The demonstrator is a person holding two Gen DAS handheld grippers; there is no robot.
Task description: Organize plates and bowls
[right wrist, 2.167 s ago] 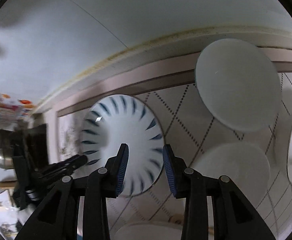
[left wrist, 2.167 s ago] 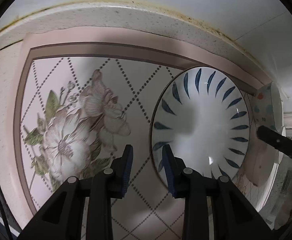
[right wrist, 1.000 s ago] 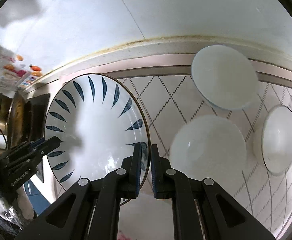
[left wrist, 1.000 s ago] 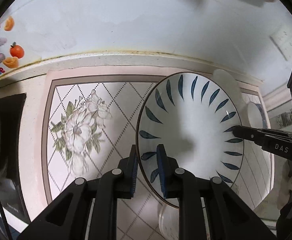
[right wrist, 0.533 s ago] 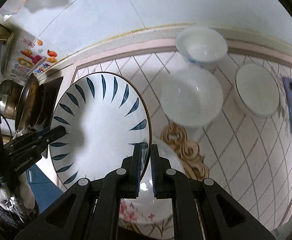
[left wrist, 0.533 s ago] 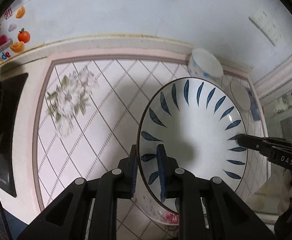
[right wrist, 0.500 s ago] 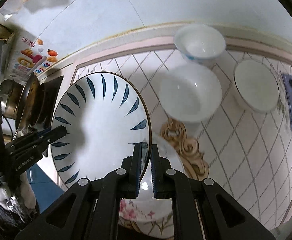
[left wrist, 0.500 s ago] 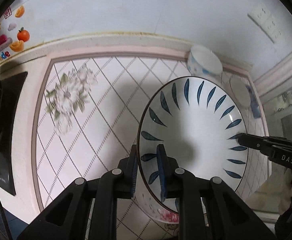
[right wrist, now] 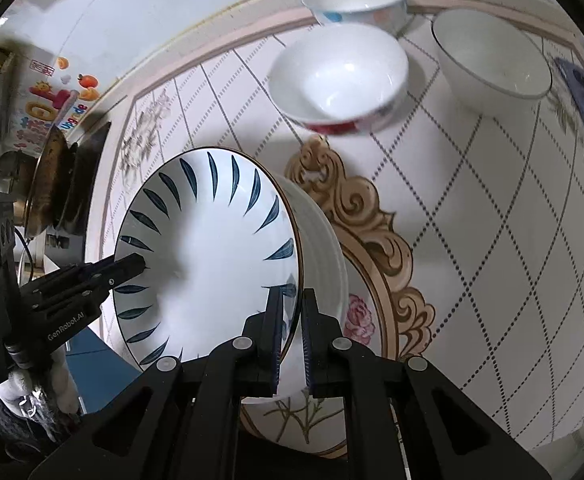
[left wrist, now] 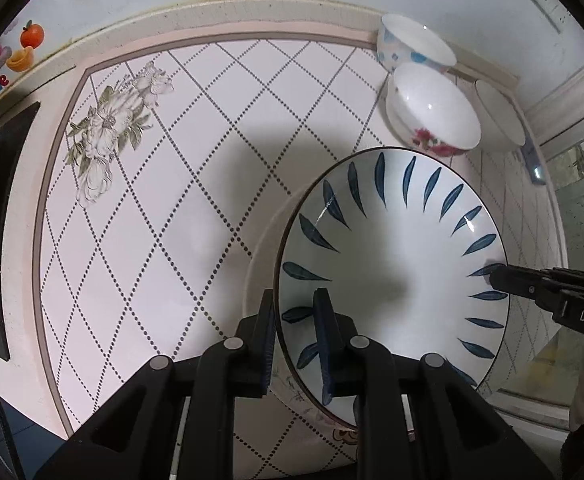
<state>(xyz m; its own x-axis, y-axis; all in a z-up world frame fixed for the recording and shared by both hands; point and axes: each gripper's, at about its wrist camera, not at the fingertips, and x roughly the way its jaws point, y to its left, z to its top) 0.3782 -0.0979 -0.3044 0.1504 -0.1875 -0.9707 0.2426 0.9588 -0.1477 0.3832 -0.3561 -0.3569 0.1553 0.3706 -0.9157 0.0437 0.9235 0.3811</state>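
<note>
With both grippers' fingers still clamped on opposite rims, I've carried the white blue-leaf-patterned plate across the bench and now hold it just over the flower-painted plate, ready to stack.

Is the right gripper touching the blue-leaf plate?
Touching. In the right wrist view the right gripper has its jaws closed on the rim of the blue-leaf plate; the rim passes between them with no gap.

glossy glazed ceramic plate and bowls; matt black plastic jaws.
</note>
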